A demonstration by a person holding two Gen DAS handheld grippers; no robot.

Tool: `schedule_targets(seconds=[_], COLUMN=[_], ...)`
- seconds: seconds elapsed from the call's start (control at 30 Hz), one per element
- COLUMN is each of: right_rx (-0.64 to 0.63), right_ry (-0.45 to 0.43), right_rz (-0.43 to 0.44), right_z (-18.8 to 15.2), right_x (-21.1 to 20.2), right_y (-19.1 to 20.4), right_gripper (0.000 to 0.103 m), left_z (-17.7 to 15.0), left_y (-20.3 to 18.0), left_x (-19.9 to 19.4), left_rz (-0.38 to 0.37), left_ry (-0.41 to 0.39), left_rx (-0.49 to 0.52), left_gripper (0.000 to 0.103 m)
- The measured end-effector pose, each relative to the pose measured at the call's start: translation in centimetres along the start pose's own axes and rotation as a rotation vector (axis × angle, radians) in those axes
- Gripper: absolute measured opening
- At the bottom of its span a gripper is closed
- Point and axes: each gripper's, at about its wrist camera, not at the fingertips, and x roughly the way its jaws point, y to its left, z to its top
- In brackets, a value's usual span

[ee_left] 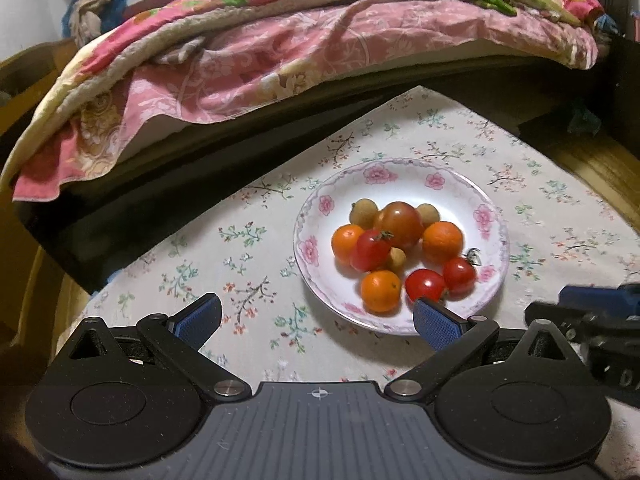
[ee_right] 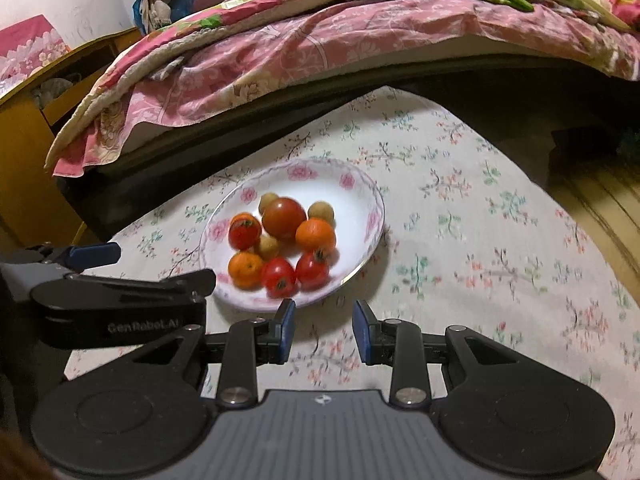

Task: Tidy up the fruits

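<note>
Tongs, left (ee_left: 318, 322) wide, right (ee_right: 323, 330) narrower, both empty near plate (ee_left: 496, 236).

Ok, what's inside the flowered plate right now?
The plate holds three small oranges, a large tomato, three small red tomatoes and three tan fruits. Anything beneath the pile is hidden.

Ahead of the left gripper (ee_left: 318, 318) the plate (ee_left: 440, 178) of crowded fruit (ee_left: 400, 220) blocks the right; bare cloth (ee_left: 200, 256) lies open leftward. Ahead and right of the right gripper (ee_right: 324, 330), open cloth (ee_right: 480, 248). Beyond, the bed (ee_right: 320, 60) overhangs.
</note>
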Motion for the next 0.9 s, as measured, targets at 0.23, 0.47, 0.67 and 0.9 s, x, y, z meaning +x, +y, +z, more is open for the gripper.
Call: schedule_targets(seconds=[0.23, 0.47, 0.67, 0.9], right_rx=[0.034, 0.043, 0.052, 0.053], right_ry=[-0.008, -0.009, -0.011, 0.000], right_rz=[0.004, 0.017, 0.024, 0.033], right_z=[-1.9, -3.1, -4.3, -5.2], right_x=[-1.8, -3.0, -4.2, -4.8], right_y=[0.0, 0.4, 0.6, 0.8], right_gripper=[0.034, 0.034, 0.034, 0.034], left_z=[-2.0, -3.8, -4.7, -5.6], left_y=[-0.1, -0.7, -1.1, -0.9], left_x=[-2.0, -3.4, -4.8, -5.5], left_rz=[-0.007, -0.022, -0.032, -0.031], left_ry=[-0.010, -0.006, -0.017, -0.016], left_rx=[-0.021, -0.010, -0.016, -0.025], left_gripper=[0.103, 0.103, 0.103, 0.103])
